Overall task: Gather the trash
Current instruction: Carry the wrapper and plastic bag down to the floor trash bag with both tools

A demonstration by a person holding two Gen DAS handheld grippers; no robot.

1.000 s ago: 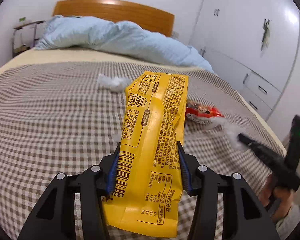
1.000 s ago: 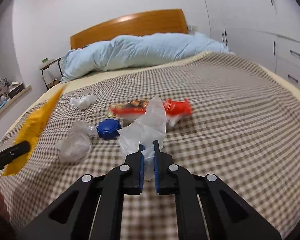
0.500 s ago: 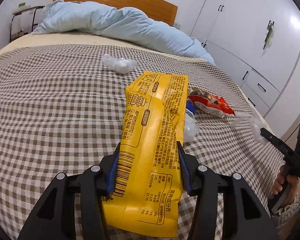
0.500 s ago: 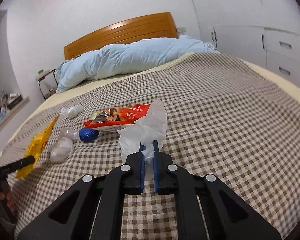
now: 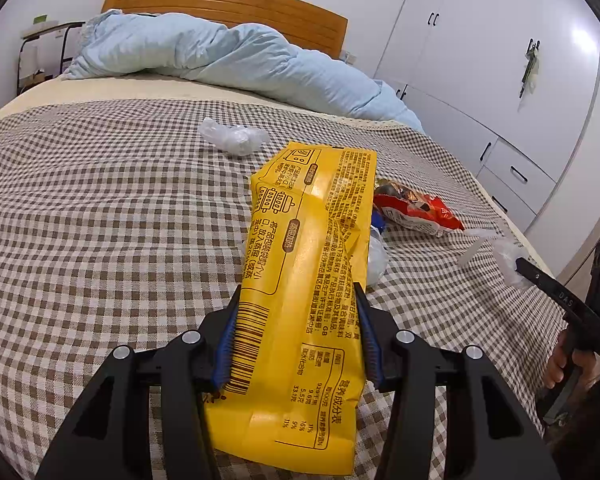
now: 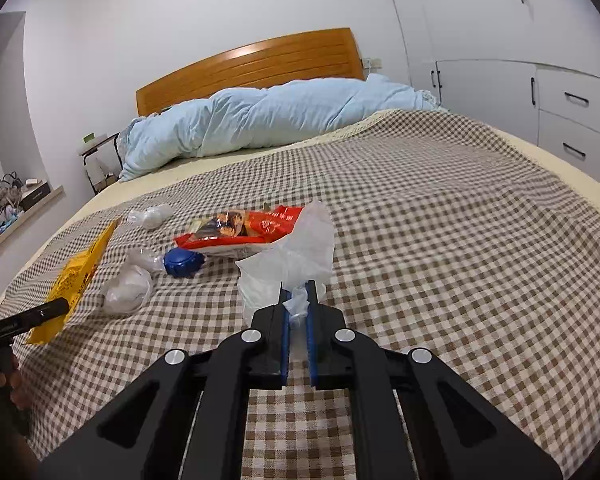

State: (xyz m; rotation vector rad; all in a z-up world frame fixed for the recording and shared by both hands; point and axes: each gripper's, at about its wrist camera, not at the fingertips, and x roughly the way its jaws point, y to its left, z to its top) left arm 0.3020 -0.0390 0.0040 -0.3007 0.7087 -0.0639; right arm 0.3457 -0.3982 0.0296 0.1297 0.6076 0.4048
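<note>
The bed (image 6: 440, 216) with its brown checked cover spreads out ahead of and under both tools, and a rumpled light blue duvet (image 6: 260, 120) lies far beyond them against the wooden headboard (image 6: 252, 64). The left hand-held gripper (image 5: 296, 336) is clamped on a long yellow wrapper (image 5: 312, 280), its blue pads pressing the two long edges while the pack sticks out forward above the cover. The right hand-held gripper (image 6: 296, 300) is closed tight on a clear plastic bag (image 6: 296, 252), which bunches between the pads and fans out just ahead of them. Just beyond that bag lies a red snack packet (image 6: 244, 232); to the left of it sit a blue cap (image 6: 182, 262) and a crumpled clear wrap (image 6: 128, 290), near each other. Farther ahead and left lies another small wad of clear plastic (image 6: 150, 216), apart from the rest
</note>
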